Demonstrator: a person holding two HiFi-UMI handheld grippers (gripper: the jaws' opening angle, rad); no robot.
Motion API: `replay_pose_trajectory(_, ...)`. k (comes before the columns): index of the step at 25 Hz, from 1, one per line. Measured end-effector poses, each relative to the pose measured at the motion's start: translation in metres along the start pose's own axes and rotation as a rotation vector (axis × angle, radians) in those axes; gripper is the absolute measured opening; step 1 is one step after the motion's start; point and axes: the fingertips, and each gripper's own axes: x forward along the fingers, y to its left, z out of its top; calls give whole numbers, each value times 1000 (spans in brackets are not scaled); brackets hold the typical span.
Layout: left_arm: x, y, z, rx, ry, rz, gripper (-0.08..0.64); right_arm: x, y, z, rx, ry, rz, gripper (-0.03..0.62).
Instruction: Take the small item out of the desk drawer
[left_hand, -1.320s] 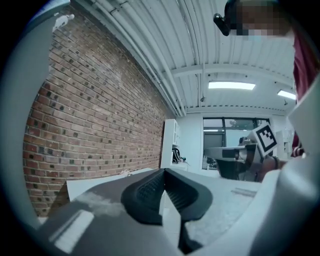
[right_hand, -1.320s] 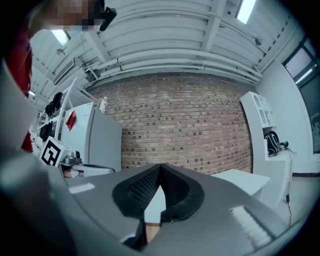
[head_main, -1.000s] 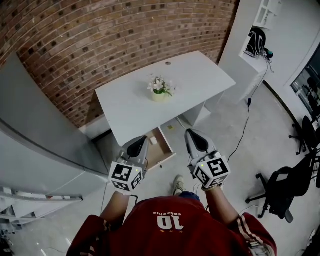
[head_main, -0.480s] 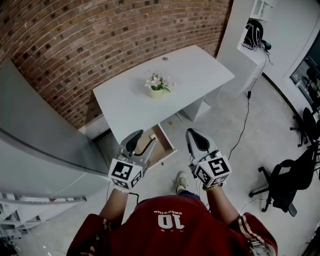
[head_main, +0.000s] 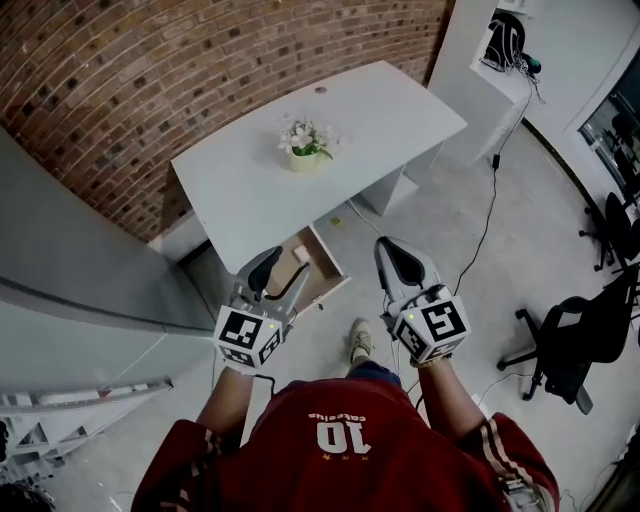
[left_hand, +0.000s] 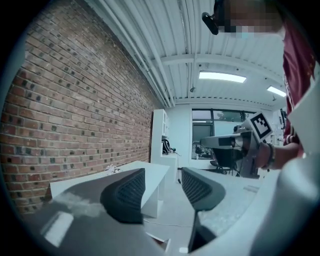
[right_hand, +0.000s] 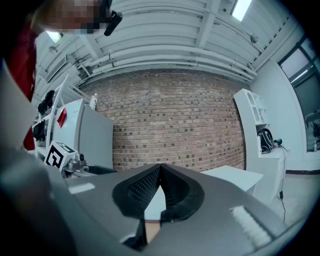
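Drawer stands pulled out from under the white bench, and the small pale item lies inside it toward the back, just at twelve o'clock of the left tool. That tool's jaws are opening right now, nothing between them, only floor and bench leg showing through the gap. The right tool hangs at three o'clock of the left one, its pads pressed together on nothing, well apart from the drawer. Trouble, as I judge it, comes from the bench top: it overhangs the back of the drawer, so a steep dive could knock a jaw on that edge, or on the drawer wall. A nudge on the drawer front could roll it shut, too. And the item is small; pads closing off-centre could flick it into a corner or miss it outright. Round about: a flower pot sits on the bench at twelve o'clock, clear of the reach; brick wall behind; a cable trails over the floor at two o'clock; an office chair at three; the person's shoe just below the drawer.
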Motion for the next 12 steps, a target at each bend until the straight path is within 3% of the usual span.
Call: replay_pose_trajectory(12, 28, -2, -63, -6, 113, -68, 230, 7, -26, -47, 54, 42, -46, 3)
